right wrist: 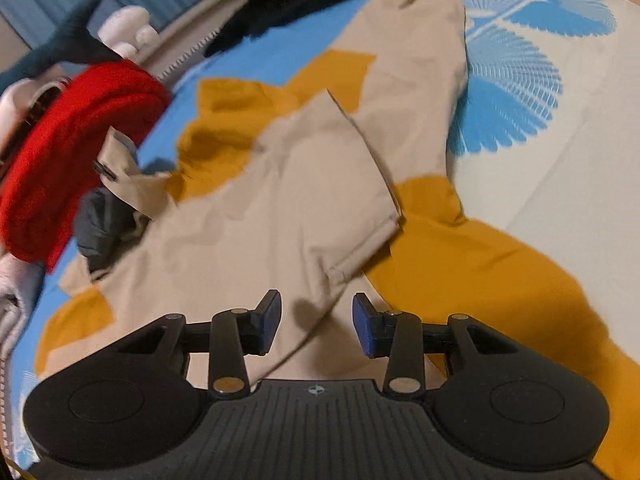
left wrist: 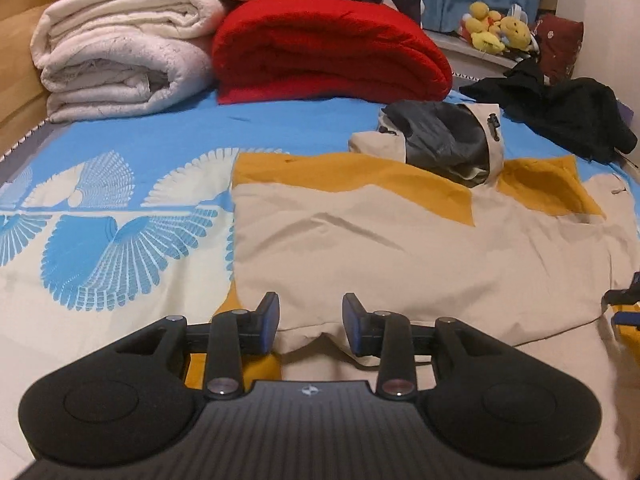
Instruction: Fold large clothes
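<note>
A large beige and mustard-yellow jacket (left wrist: 400,256) lies spread on the bed, its grey-lined hood (left wrist: 444,140) at the far end. My left gripper (left wrist: 310,320) is open and empty, just above the jacket's near beige edge. In the right wrist view the jacket (right wrist: 288,200) has one beige sleeve (right wrist: 360,184) folded across its body. My right gripper (right wrist: 316,322) is open and empty above the beige fabric near the sleeve's cuff. The right gripper's tip (left wrist: 624,300) shows at the right edge of the left wrist view.
A blue and cream patterned bedsheet (left wrist: 120,208) covers the bed. A rolled white quilt (left wrist: 120,60) and a folded red blanket (left wrist: 328,52) lie at the head. A black garment (left wrist: 560,108) lies far right. Plush toys (left wrist: 496,28) sit on a ledge.
</note>
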Demonstrator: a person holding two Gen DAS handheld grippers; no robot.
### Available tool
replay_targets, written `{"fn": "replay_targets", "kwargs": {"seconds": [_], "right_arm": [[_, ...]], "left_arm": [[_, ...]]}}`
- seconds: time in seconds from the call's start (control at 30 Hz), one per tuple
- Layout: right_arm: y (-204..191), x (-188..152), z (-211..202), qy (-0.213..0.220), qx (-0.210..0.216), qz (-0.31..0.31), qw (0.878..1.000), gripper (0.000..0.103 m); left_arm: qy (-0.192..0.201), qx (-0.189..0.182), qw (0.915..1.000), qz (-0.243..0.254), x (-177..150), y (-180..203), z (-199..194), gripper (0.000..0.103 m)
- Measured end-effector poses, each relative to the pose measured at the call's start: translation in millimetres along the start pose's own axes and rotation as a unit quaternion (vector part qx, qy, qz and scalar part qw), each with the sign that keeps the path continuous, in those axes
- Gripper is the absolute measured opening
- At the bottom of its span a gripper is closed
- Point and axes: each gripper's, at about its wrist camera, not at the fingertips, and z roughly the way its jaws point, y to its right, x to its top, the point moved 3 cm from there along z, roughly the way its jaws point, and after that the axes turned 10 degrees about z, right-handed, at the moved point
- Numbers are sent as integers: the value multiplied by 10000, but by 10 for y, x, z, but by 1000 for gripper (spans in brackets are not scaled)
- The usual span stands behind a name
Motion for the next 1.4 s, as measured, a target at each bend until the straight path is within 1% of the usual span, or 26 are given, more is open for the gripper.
{"fn": "replay_targets", "kwargs": {"seconds": [0.03,0.1,0.13,0.17,0.23,0.3,0.4,0.43,0.47,0.53,0.57,0.6,0.63,0.7,0.77,0.83,0.9,0.93,1.0,1.03,1.07,1.1,1.17,1.23,1.3,1.4], "right_arm": [[-3,-19,45,-17,-35,-22,10000,41],[-12,-37,129,-41,-46,-35,10000,29],[-27,-39,154,-34,-9,-45,10000,19],[-43,-33,166,15,27,-77,10000,11],[-87,-6,155,189,144,-196,9995,5],[-151,51,75,409,375,-321,9979,3],[-299,157,-187,944,901,-668,9892,2],[-325,173,-211,999,940,-770,9875,2],[-315,172,-155,886,819,-822,9893,3],[-181,130,91,320,353,-804,9956,4],[-66,108,193,121,67,-609,9980,8],[39,101,227,42,-68,-324,9994,10],[79,114,205,50,-35,-126,9999,10],[14,158,67,326,47,-165,9993,11],[-72,194,-93,664,260,-323,9969,11],[-79,219,-186,813,460,-224,9954,11],[-42,241,-143,657,591,-190,9959,13],[-15,251,-38,452,469,-285,9975,20],[129,227,177,81,-90,-301,9995,23],[210,240,177,61,57,-64,9999,23],[222,272,142,45,144,47,9999,24],[187,320,97,58,166,-6,9998,26],[111,449,-84,394,424,-222,9981,28],[90,630,-276,654,649,-199,9955,29],[154,812,-419,849,822,-70,9930,29],[324,1110,-611,1173,880,-19,9892,29]], "left_arm": [[-20,-34,10000,-36,-3,-3,4,39],[-35,-53,10000,-62,-2,-2,17,39],[-39,-58,10000,-62,-4,-2,23,39],[-44,-73,9999,-68,-6,2,29,39],[-55,-87,9999,-82,-5,5,37,39],[-56,-104,9999,-111,4,1,44,39],[-63,-111,9998,-164,14,-9,59,39],[-74,-118,9998,-171,10,-13,66,39],[-91,-118,9997,-178,5,-15,75,39],[-133,-115,9997,-177,-4,-7,94,39],[-149,-122,9997,-163,-6,-1,99,39],[-157,-136,9997,-152,-5,3,107,39],[-159,-149,9996,-153,-4,2,117,39],[-177,-164,9995,-198,1,2,147,39],[-216,-165,9993,-272,-3,-4,190,39],[-260,-174,9990,-326,-12,-8,241,39],[-302,-176,9989,-323,-41,-8,317,39],[-409,-189,9985,-317,-82,-15,388,40],[-885,-192,9951,-408,-210,-44,558,40],[-1055,-167,9930,-509,-259,-74,604,40],[-1093,-129,9924,-559,-262,-88,611,40],[-1016,-105,9934,-529,-219,-80,581,40],[-803,-84,9959,-421,-100,-35,485,40],[-537,-140,9979,-343,30,52,357,40],[-314,-254,9989,-218,127,164,253,40],[-98,-424,9991,-8,174,341,135,40]]}}
